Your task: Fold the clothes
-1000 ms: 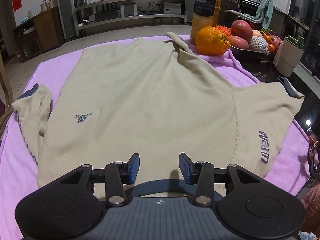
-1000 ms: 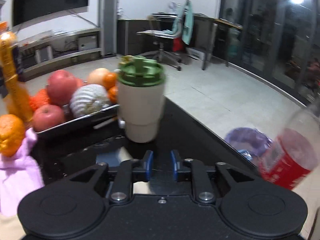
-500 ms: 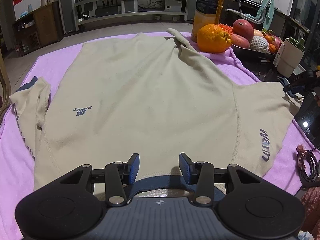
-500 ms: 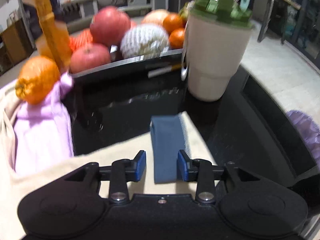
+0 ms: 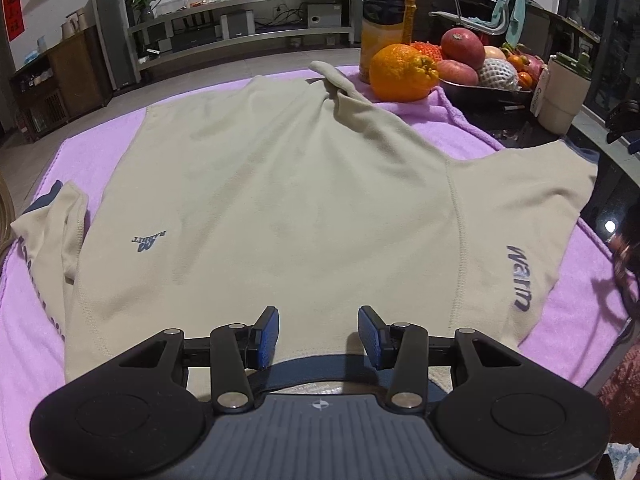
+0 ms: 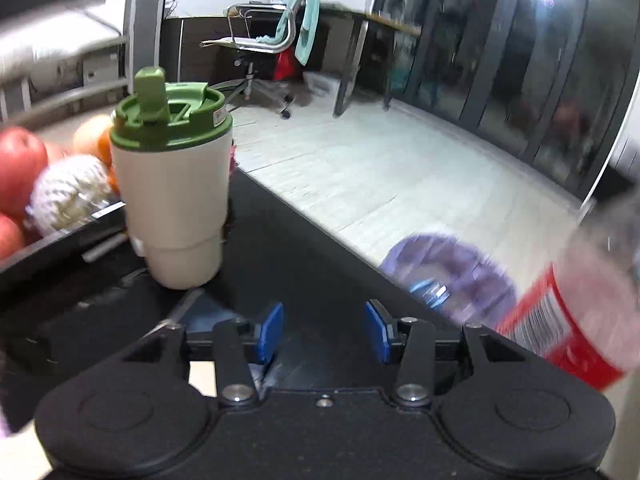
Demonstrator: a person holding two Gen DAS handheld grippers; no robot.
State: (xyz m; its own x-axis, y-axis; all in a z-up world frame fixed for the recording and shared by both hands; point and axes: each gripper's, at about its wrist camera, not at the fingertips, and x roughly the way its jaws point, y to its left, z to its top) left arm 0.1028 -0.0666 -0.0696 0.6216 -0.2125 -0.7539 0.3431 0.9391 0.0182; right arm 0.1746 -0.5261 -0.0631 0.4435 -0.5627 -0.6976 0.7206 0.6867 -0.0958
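The beige shirt [image 5: 288, 200] lies flat on the purple cloth [image 5: 28, 340], running from the left gripper [image 5: 318, 332] out to twelve o'clock, its dark collar right under the blue pads. That gripper tilts down, jaws parted, gripping nothing. At two o'clock sits the orange [image 5: 402, 72]. The right gripper [image 6: 324, 332] angles down over the black tabletop [image 6: 312, 272]; its jaws have just been opening, nothing between them, the green-lidded cup [image 6: 176, 184] at eleven o'clock.

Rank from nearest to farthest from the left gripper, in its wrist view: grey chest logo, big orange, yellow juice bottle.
From the left gripper:
1. Grey chest logo, ahead-left on the beige shirt.
2. Big orange, far right.
3. Yellow juice bottle, just behind it.
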